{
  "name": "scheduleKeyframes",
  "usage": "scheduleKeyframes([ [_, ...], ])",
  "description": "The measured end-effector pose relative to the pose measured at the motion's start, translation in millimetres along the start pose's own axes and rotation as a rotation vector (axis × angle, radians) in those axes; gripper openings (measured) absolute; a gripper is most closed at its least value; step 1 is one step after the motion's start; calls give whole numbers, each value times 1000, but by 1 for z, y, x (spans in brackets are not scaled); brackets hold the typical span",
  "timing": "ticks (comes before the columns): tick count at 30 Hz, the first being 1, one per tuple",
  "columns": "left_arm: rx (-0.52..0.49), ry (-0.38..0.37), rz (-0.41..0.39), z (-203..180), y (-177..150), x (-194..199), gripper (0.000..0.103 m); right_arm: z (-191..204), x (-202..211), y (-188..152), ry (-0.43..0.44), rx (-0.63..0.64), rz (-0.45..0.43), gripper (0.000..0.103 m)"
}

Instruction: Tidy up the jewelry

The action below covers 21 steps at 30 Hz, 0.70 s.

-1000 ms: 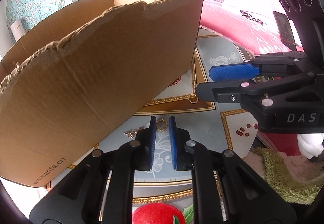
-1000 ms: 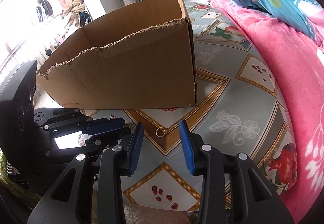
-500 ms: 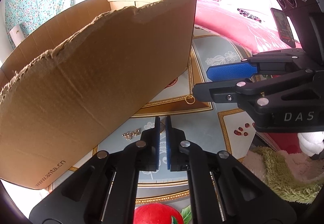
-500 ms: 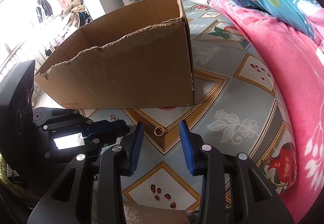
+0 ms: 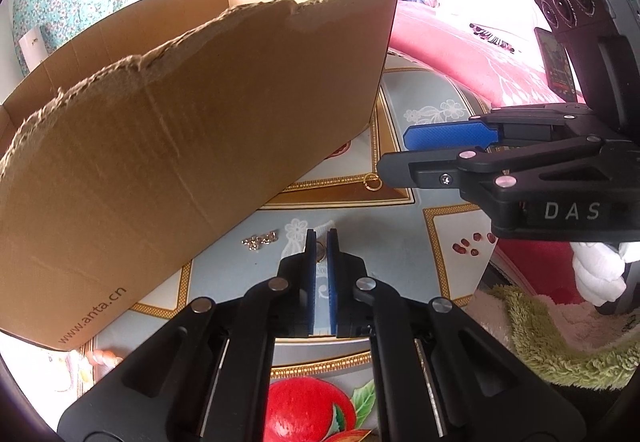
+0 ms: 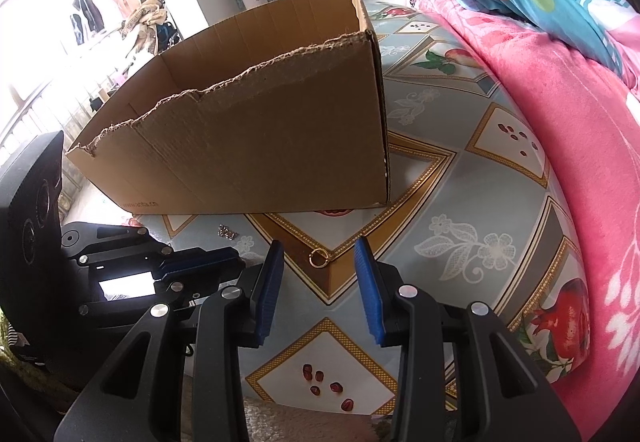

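Large brown corrugated cardboard box (image 5: 192, 146), torn top edge, on the patterned fruit-print cloth (image 6: 460, 202). Small silver jewelry cluster (image 5: 260, 240) just before its front wall. Left gripper (image 5: 321, 242): blue pads clamped on a small gold ring (image 5: 320, 251). Second gold ring (image 6: 319, 257) on cloth, between the half-open, empty right gripper (image 6: 320, 262) fingers.

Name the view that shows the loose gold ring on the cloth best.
The right wrist view: the gold ring lies whole and unobstructed on the patterned cloth, ahead of the open right tool. The left wrist view shows it smaller, right beside the right tool's finger.
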<state>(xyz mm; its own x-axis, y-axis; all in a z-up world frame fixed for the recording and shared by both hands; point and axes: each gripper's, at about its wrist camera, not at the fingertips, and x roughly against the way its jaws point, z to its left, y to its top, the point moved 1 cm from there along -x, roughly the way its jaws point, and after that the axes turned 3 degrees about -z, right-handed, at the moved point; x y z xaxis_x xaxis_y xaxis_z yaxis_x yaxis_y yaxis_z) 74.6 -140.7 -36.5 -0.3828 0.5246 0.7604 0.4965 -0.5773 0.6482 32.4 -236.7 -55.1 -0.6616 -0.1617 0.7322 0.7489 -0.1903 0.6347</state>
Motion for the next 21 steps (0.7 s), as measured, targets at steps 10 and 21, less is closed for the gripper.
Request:
scheduleKeyframes([
  [10,55,-12,-18,11,-3,9,4,1,0,1,1,-2,-1,36],
  [21,78,13,-36,15,-3,18,4,2,0,1,4,1,-2,36],
])
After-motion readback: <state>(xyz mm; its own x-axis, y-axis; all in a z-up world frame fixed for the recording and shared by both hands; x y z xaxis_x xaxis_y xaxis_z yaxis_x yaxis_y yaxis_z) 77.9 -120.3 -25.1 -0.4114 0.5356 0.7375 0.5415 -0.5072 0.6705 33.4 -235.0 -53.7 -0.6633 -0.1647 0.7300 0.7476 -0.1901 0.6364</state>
